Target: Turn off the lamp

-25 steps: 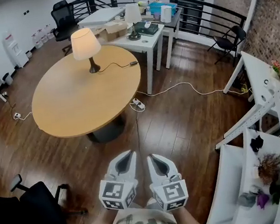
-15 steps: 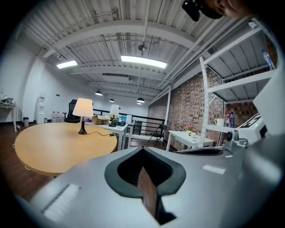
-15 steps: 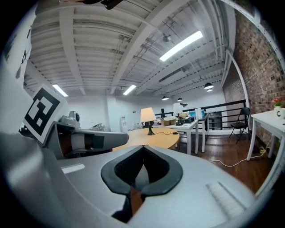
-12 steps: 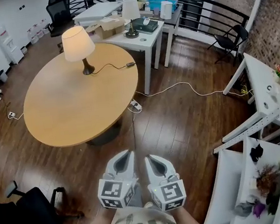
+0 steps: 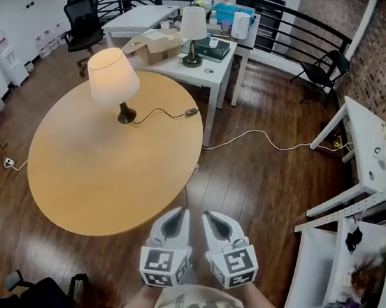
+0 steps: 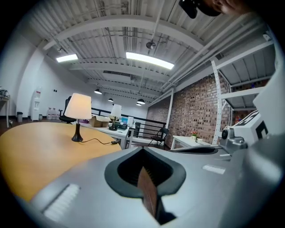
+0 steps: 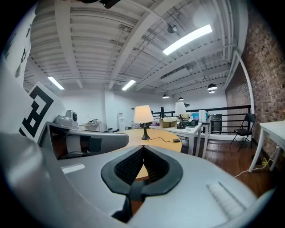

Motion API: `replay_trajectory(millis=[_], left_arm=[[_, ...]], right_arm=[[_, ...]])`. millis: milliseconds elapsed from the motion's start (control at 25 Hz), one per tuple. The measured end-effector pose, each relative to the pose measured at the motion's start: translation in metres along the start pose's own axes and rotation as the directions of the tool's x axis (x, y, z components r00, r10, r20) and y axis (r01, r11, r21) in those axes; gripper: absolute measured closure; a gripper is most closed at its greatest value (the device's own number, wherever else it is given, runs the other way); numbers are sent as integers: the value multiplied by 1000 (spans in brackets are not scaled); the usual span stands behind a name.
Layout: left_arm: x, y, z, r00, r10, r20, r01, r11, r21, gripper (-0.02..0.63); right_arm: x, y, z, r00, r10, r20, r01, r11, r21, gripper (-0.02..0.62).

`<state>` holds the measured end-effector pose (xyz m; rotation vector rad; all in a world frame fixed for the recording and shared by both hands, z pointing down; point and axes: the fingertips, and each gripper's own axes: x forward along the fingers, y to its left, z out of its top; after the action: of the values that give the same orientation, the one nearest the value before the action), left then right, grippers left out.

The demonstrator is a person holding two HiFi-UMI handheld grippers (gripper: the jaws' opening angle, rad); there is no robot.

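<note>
A lit lamp [image 5: 113, 76] with a cream shade stands on the far side of a round wooden table [image 5: 91, 184]. Its black cord runs right to an inline switch [image 5: 191, 111] near the table's edge. My left gripper [image 5: 178, 215] and right gripper [image 5: 208, 218] hang side by side just short of the table's near edge, both shut and empty, pointing toward the table. The left gripper view shows the lamp [image 6: 78, 107] far beyond the shut left gripper [image 6: 142, 149]. In the right gripper view the lamp [image 7: 143, 115] and switch [image 7: 176, 140] lie ahead of the shut right gripper [image 7: 142, 148].
A white table [image 5: 220, 65] behind the round one carries an unlit second lamp [image 5: 193, 24], boxes and containers. A white cable [image 5: 261, 134] trails over the wooden floor. White shelving [image 5: 370, 161] stands at right, a black office chair [image 5: 80, 20] at the back, another chair's parts at bottom left.
The round table and lamp have come nearer and lower in the head view. Both grippers travelled forward together, still shut, and now sit at the table's near edge.
</note>
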<state>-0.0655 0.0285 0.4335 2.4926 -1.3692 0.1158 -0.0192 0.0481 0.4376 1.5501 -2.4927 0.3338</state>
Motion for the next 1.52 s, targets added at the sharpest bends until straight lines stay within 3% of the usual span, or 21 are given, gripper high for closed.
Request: replay_trajectory(millis=[320,680,880,1080,1520], left_arm=[[55,52,20,1000,-29,-2,29,999,-18,606],[114,68,30,999,-39,-10,39,999,-2,606],[149,78,32,1000,21,-16,-21,1000,5,606],[200,77,38,992,123,-9,-123,992,-4,606],[313,64,55,947,322,-2,-322,944,-67,606]], right_arm=[[77,-14,23,1000,-13,-19,13,1000,-22,595],[124,-60,35,1000,-29,7,29,1000,-1,595],[154,-88,42,1000,21,17,-21,1000,-16,595],[185,-133,57,992,126,16,-125,991,-41,595],[217,-247,89,957,290,-7,-290,953,-88,595]])
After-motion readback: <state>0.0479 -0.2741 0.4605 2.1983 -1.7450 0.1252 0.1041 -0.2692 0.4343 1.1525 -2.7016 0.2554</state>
